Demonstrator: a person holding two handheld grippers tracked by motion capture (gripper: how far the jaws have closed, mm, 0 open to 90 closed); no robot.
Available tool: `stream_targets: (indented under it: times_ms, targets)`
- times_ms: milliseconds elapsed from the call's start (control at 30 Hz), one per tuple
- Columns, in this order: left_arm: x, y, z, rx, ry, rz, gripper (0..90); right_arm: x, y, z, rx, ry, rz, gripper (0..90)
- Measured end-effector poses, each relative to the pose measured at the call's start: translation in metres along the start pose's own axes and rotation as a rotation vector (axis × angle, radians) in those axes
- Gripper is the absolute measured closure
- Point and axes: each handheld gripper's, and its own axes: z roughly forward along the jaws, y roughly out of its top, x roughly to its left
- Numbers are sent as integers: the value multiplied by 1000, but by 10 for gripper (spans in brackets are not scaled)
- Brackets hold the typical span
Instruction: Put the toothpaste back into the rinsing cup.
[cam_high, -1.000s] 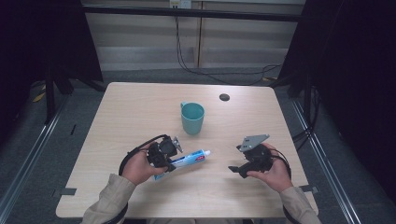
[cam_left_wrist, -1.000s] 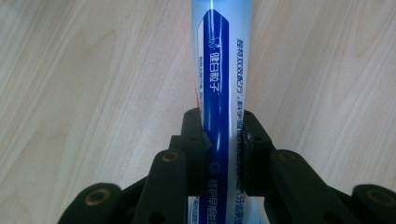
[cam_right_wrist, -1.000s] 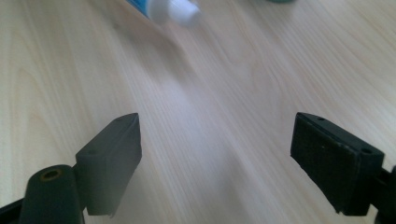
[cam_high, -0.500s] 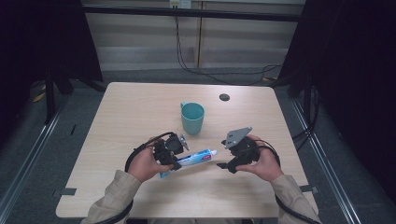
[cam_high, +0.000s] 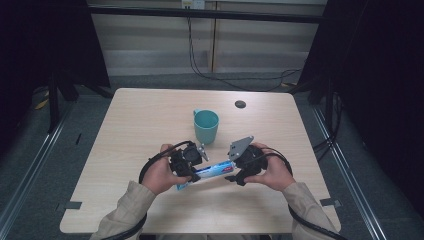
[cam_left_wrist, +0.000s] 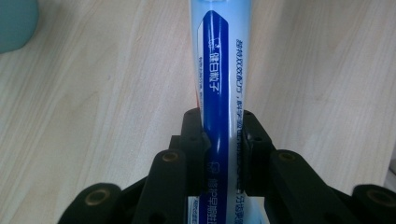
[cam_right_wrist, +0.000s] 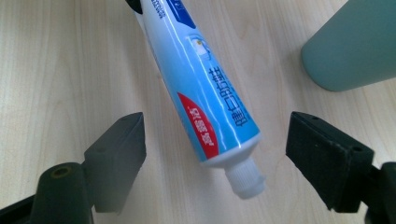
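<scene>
- The pale wooden tabletop (cam_high: 130, 130) carries a teal mug (cam_high: 206, 126) near its middle.
- The left gripper (cam_left_wrist: 223, 140) pinches a blue toothpaste tube (cam_left_wrist: 219, 60) around its body, held above the wood.
- The right gripper (cam_right_wrist: 215, 144) is spread wide, one jaw on either side of the tube's white cap (cam_right_wrist: 244, 178), touching neither.

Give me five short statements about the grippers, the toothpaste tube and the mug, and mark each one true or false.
1. The left gripper is shut on the toothpaste tube. True.
2. The right gripper is clamped on the tube's cap. False: its jaws stand open on either side of the cap.
3. The cap is on the tube. True.
4. The teal mug lies tipped over. False: it stands upright.
5. The tube is inside the mug. False: it is outside, held by the left gripper.
</scene>
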Motion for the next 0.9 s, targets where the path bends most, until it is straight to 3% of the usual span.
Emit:
stream_targets:
  times_ms: [167,233,267,300,400,433,467,600,667,767,900]
  targets:
    - [-1,2,-1,0,-9,5,754,0,1,5,12,17,-11,264]
    - [0,3,-1,-3,-15,27,754,0,1,6,13,23,-13,277]
    - [-1,3,0,-19,-17,7,754,0,1,8,24,28,-21,283]
    - [-1,4,0,-14,-25,17,753,1,1,11,41,25,-43,311]
    - [-2,4,0,-27,-36,10,753,0,1,13,38,34,-46,331]
    - [-2,4,0,-32,-40,15,753,0,2,15,48,44,-52,374]
    - [-4,4,0,-44,-45,-3,753,0,2,15,48,44,-52,374]
    - [-2,5,-2,-54,-54,28,753,1,4,19,50,54,-79,458]
    - [-1,6,-3,-53,-52,22,752,2,5,19,52,45,-84,472]
    - [-1,7,-4,-51,-43,37,724,5,10,18,112,72,-67,600]
    - [2,6,-5,-81,-47,25,657,7,11,17,124,92,-27,659]
